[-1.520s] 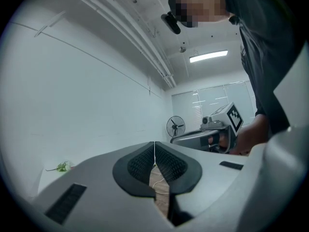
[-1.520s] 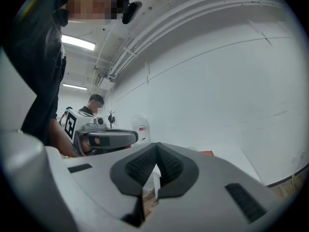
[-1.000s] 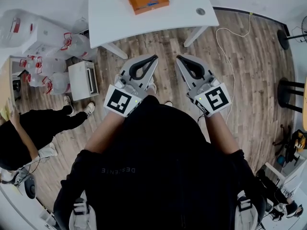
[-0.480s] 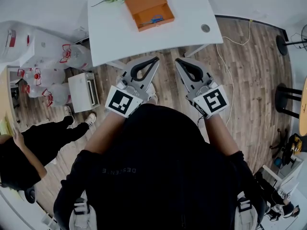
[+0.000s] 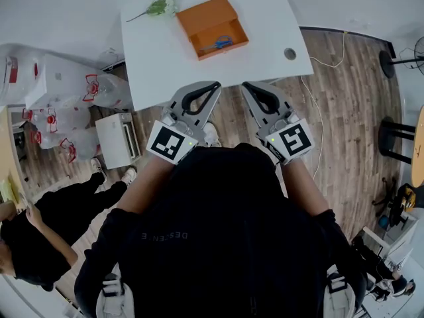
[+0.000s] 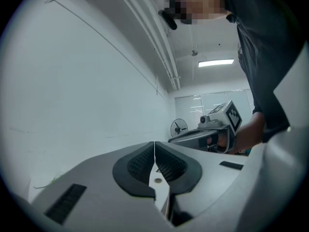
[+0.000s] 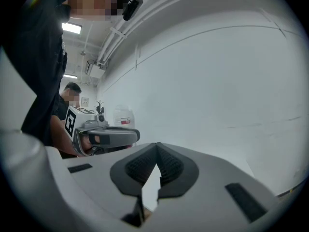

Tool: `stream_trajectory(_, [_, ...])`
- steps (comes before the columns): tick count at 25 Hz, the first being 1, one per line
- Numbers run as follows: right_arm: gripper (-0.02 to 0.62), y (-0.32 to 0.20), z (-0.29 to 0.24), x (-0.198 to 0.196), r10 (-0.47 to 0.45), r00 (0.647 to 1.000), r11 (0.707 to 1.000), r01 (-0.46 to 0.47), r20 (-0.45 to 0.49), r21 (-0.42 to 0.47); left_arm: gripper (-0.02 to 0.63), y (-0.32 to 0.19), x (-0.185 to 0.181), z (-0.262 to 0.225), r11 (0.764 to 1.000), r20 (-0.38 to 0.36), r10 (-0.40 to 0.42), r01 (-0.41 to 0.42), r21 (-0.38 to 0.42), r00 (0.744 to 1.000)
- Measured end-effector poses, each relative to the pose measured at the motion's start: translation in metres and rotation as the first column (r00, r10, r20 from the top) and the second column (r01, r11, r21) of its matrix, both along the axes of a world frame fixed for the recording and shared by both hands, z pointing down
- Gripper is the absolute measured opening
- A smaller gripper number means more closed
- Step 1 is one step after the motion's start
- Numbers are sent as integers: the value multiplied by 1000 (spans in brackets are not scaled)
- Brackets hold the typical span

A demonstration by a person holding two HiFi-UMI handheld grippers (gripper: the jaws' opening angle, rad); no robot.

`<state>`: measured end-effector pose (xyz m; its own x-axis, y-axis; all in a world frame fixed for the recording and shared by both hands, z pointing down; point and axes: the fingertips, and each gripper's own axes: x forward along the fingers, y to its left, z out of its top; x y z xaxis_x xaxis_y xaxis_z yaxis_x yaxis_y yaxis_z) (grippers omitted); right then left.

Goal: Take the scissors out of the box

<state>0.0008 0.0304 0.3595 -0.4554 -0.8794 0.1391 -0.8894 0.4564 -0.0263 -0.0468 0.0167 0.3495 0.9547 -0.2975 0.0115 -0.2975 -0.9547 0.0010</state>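
An open orange box sits on the white table in the head view. Scissors with blue handles lie inside its lower half. My left gripper and right gripper are held side by side at the table's near edge, short of the box. Both are shut with nothing between the pads. In the left gripper view the left gripper has its jaws pressed together, and the right gripper shows beside it. The right gripper view shows the right gripper shut, with the left gripper alongside.
A green sprig with a white flower lies left of the box. A round hole sits near the table's right corner. Water bottles and a small white unit stand on the floor at left, a person crouches lower left, and stools stand right.
Both grippers have moved forward together to the table's near edge. The table and box sit lower and nearer in the head view. The person at left has shifted toward the bottom.
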Motion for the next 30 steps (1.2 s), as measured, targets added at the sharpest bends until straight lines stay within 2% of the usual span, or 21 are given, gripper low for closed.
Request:
stream_trajectory(9, [9,-42,9,5,-3,999,1000,2,-43,-15,21,-43,-3,4,1000,-15,-3,2,-20,1000])
stream_trajectory(15, [9,-73,9,15,-19,1000,999,19,-7,-28,20,-68,7,5,999,-22,-35,35,-13,999])
stream_trajectory(24, [9,-139,36,40,-153,988,986,150,-36,-73,20,-121,29,10,990,-1,-142,142,5,990])
stream_trajectory(30, [9,-186,60,61,-238,969,966,228,-72,-121,20,-157,46,7,970,-10,-241,242,20,970])
